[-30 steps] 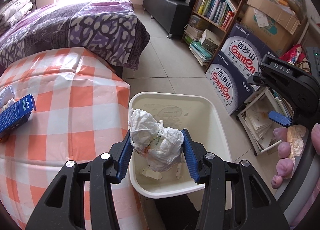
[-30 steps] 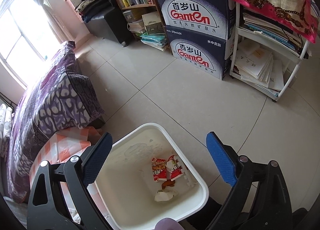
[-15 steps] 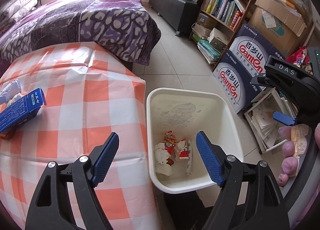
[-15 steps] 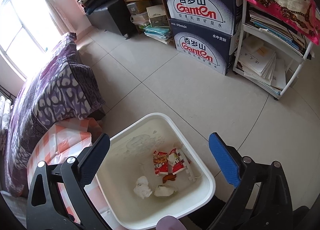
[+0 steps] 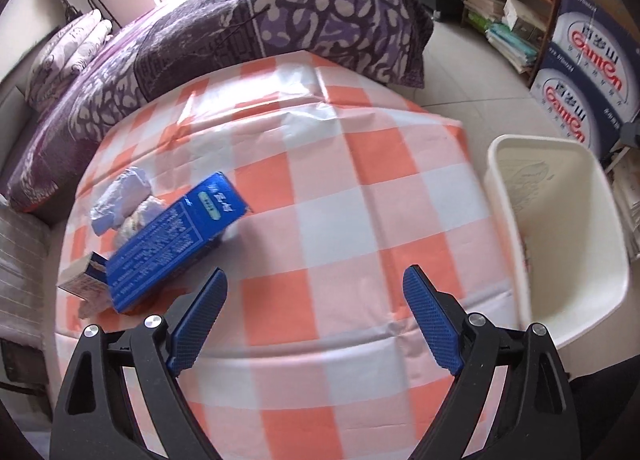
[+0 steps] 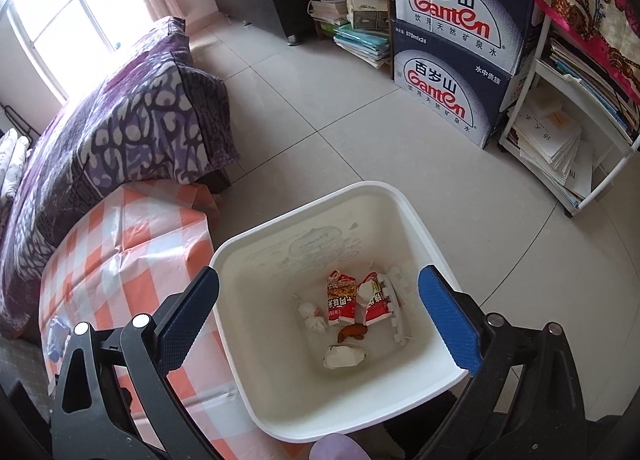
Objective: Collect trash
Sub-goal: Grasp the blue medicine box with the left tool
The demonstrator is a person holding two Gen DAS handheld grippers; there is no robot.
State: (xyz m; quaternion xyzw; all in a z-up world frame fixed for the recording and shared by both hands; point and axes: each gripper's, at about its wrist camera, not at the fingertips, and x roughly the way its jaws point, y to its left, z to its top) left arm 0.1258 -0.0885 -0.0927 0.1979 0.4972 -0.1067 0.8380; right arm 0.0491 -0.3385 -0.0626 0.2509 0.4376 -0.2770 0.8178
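With its jaws just opening and nothing between them, the left gripper [image 5: 314,314] is swinging toward the blue carton [image 5: 176,248] lying on the counter [image 5: 360,195] and should straddle its narrow width; the right gripper [image 6: 318,322] is hanging spread over the bin [image 6: 240,252].

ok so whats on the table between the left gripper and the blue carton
Nothing: in the left wrist view, only bare orange-and-white checked tablecloth lies between the open left gripper and the blue rectangular carton; its left finger almost reaches the carton.
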